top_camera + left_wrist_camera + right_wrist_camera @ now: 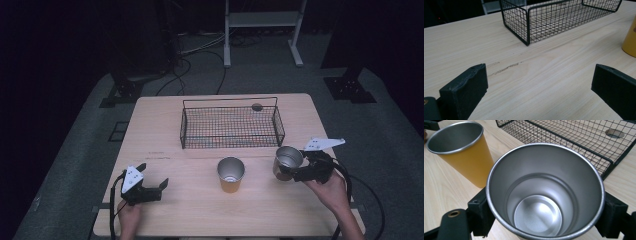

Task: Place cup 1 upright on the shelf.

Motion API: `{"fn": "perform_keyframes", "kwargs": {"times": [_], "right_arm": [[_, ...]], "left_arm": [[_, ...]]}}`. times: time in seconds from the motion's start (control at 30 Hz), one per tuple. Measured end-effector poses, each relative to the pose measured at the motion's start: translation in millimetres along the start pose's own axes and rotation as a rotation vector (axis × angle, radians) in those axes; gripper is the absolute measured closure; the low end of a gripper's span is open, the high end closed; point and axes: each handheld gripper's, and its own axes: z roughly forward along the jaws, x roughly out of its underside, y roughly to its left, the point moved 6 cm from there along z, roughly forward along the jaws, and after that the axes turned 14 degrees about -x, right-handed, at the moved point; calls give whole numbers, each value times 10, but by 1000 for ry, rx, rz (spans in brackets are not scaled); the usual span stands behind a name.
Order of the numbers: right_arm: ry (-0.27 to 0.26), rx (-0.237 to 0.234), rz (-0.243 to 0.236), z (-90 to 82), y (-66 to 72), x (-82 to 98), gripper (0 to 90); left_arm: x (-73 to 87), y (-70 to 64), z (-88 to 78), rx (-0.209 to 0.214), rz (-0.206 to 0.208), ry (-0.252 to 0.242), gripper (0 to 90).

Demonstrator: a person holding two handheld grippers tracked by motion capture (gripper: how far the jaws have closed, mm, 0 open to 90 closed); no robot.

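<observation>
Your right gripper (295, 172) has its jaws clamped on either side of a bare silver metal cup (287, 162), tilted so the open mouth faces the gripper's camera; in the right gripper view the cup (544, 192) sits squarely between the two black jaws, one pressing each side of its wall. It looks lifted or tipped just off the pale wooden table (170, 125), near the right edge, though you cannot tell for certain whether its base clears the wood.

Just left of it stands a yellow-sided metal cup (231, 175), upright, at the middle of the table. Behind both lies a black wire basket (230, 126), nothing visible inside it.

Your left gripper (145, 189) rests at the near left corner with its jaws spread wide and nothing between them, well apart from both cups.

The step in hand seems to be carrying the silver cup, either to nest it in the yellow one or to drop it in the basket. Either way, bring it upright first, keep the squeeze steady, and lower it straight before you release.
</observation>
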Motion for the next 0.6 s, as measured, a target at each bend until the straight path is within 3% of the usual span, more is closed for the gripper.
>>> {"fn": "perform_keyframes", "kwargs": {"times": [0.6], "right_arm": [[-25, -44, 0, -98, -45, -274, 176]], "left_arm": [[0, -1, 0, 0, 1, -1, 0]]}}
